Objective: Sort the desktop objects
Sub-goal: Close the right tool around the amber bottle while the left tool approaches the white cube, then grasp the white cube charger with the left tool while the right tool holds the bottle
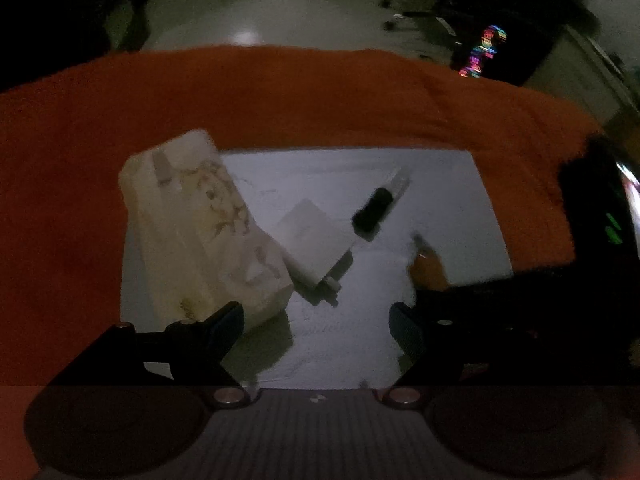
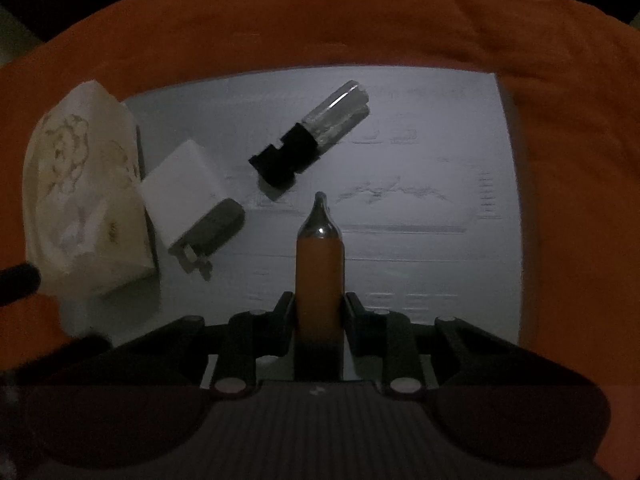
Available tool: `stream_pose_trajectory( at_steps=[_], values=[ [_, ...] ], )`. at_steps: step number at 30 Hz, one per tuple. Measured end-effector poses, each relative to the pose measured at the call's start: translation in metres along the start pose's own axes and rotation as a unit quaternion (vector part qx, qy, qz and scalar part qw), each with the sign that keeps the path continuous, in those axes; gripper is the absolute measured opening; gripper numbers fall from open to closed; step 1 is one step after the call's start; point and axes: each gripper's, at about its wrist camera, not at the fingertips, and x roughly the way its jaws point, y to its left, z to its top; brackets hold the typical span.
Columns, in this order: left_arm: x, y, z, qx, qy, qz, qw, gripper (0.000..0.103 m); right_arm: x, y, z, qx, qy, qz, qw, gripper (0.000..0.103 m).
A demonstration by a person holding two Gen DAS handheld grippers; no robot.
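My right gripper (image 2: 319, 312) is shut on an orange pen (image 2: 319, 276) with a silver tip, held above a white sheet (image 2: 440, 160). The pen also shows blurred in the left wrist view (image 1: 426, 264). On the sheet lie a white charger plug (image 2: 182, 192) (image 1: 310, 236), a black-and-clear cylinder (image 2: 316, 136) (image 1: 378, 208), and a cream tissue pack (image 2: 80, 188) (image 1: 200, 224) at the left. My left gripper (image 1: 316, 328) is open and empty, just in front of the tissue pack.
An orange cloth (image 1: 280, 92) (image 2: 320, 20) covers the table under the sheet. A dark device with green lights (image 1: 600, 216) is at the right edge. Dim floor lies beyond the table's far edge.
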Motion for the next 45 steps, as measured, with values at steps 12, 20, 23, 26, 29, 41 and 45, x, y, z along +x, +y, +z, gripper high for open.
stream_pose_trajectory(
  at_steps=[12, 20, 23, 26, 29, 41, 45],
  values=[
    [0.04, -0.018, 0.037, -0.11, 0.01, 0.023, 0.9936, 0.069, -0.017, -0.037, -0.017, 0.011, 0.001, -0.002, 1.0, 0.028],
    [0.051, -0.042, 0.05, -0.138, 0.011, 0.0, 0.9904, 0.069, -0.021, -0.055, -0.023, 0.023, 0.005, 0.003, 1.0, 0.028],
    [0.07, -0.034, 0.053, -0.178, 0.031, 0.033, 0.983, 0.062, -0.02, -0.059, -0.023, 0.026, 0.006, 0.006, 1.0, 0.028],
    [0.076, -0.026, 0.053, -0.183, 0.019, 0.062, 0.981, 0.061, -0.022, -0.059, -0.024, 0.024, 0.005, 0.009, 1.0, 0.028],
    [0.078, -0.019, 0.056, -0.204, 0.006, 0.074, 0.9762, 0.062, -0.022, -0.059, -0.024, 0.023, 0.005, 0.011, 1.0, 0.028],
    [0.092, -0.009, 0.055, -0.26, 0.048, 0.093, 0.96, 0.064, -0.023, -0.057, -0.025, 0.019, 0.001, 0.01, 1.0, 0.028],
    [0.101, -0.008, 0.055, -0.262, 0.03, 0.102, 0.9592, 0.058, -0.023, -0.057, -0.027, 0.019, -0.001, 0.01, 1.0, 0.028]
  ],
)
